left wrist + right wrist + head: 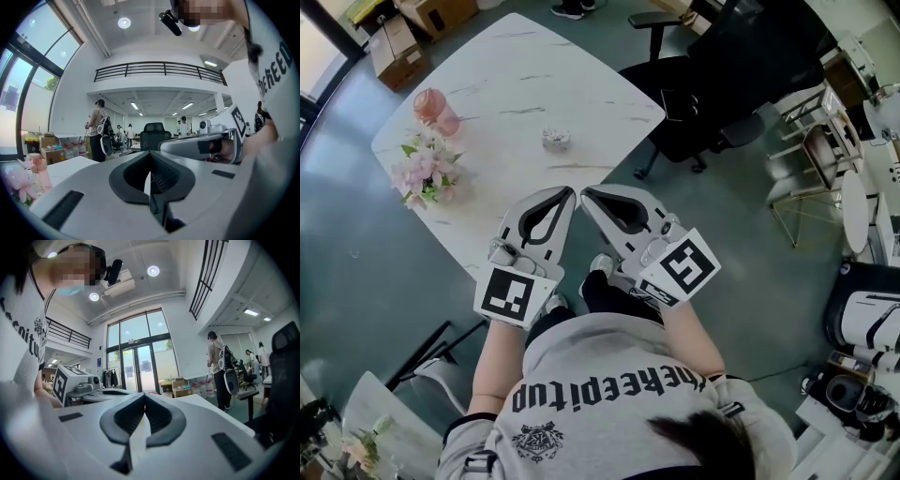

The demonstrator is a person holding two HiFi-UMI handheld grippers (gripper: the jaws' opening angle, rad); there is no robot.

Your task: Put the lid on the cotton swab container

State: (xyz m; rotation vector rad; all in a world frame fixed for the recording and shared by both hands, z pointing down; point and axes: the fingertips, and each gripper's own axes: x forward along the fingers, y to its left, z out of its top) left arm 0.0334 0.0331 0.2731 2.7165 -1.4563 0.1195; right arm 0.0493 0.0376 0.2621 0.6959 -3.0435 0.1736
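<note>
A small round clear container (pixel 555 140) stands near the middle of the white marble table (pixel 516 75); whether it has a lid on I cannot tell. My left gripper (pixel 571 191) and right gripper (pixel 585 192) hover side by side at the table's near edge, tips almost touching each other, a short way from the container. Both are shut with nothing between the jaws, as the left gripper (pixel 150 153) and the right gripper (pixel 144 394) show in their own views. The container is hidden in both gripper views.
A pink bottle (pixel 437 111) and a bunch of pink flowers (pixel 425 171) sit at the table's left side. A black office chair (pixel 712 84) stands to the right of the table, cardboard boxes (pixel 396 47) at the far left. People (pixel 97 129) stand in the background.
</note>
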